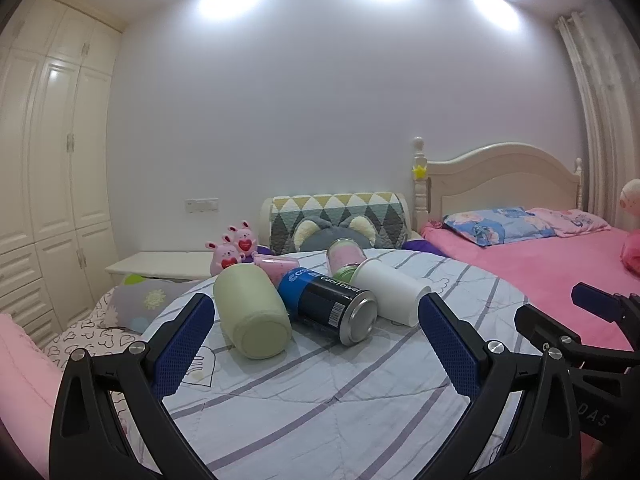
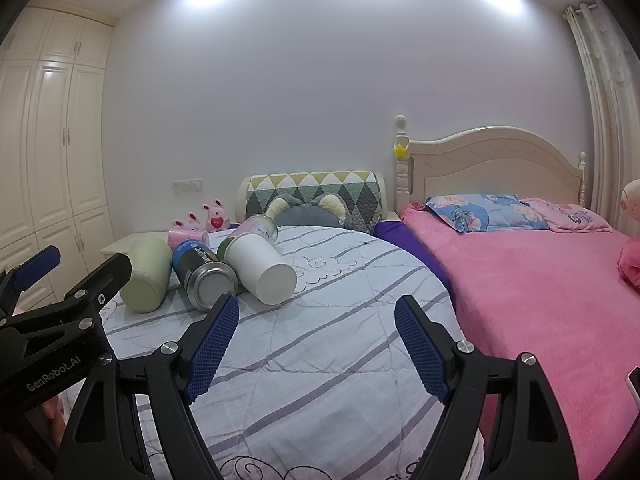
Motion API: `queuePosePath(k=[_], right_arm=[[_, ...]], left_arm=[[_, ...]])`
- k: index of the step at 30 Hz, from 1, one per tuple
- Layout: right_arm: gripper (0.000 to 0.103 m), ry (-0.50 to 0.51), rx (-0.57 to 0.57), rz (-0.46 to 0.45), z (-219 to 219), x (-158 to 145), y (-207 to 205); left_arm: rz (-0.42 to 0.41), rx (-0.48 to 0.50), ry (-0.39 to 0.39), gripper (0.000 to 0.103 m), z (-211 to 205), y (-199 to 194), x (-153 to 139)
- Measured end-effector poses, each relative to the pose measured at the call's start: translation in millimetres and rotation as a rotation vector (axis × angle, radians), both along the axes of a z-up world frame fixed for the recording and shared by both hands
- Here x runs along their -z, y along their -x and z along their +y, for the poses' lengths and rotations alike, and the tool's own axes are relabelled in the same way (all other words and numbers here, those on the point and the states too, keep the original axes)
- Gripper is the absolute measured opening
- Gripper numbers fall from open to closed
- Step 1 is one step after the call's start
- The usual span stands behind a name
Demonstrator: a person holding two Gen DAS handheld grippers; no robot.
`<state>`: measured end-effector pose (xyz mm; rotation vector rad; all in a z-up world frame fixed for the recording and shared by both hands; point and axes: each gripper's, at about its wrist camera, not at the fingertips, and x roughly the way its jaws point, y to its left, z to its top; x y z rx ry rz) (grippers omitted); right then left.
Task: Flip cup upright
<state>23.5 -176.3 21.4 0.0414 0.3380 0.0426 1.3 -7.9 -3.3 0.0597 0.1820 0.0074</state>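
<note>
Several cups lie on their sides on a round table with a striped white cloth (image 1: 320, 392). A pale green cup (image 1: 252, 310) is at the left, a dark blue can-like cup (image 1: 328, 304) in the middle, a white cup (image 1: 390, 290) at the right. They also show in the right wrist view: the green cup (image 2: 146, 274), the blue cup (image 2: 202, 274), the white cup (image 2: 260, 266). A pink cup (image 1: 276, 266) and a pink-green cup (image 1: 346, 254) lie behind. My left gripper (image 1: 316, 306) is open, just short of the cups. My right gripper (image 2: 316, 306) is open and empty, right of them.
Pink bunny toys (image 1: 232, 248) and a patterned cushion (image 1: 338, 216) stand behind the table. A pink bed (image 2: 540, 280) with pillows lies to the right. A white wardrobe (image 1: 52, 160) fills the left wall. The other gripper shows at each view's edge (image 1: 592, 320).
</note>
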Motion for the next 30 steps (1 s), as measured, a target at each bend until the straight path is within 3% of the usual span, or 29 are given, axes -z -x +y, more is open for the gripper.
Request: queuePosePath(k=[30], right_arm=[[0.082,0.005,0.003,0.016,-3.3,-1.0,0.3]], left_arm=[[0.002,0.003,-0.001,0.103,7.8,-0.6,-4.1]])
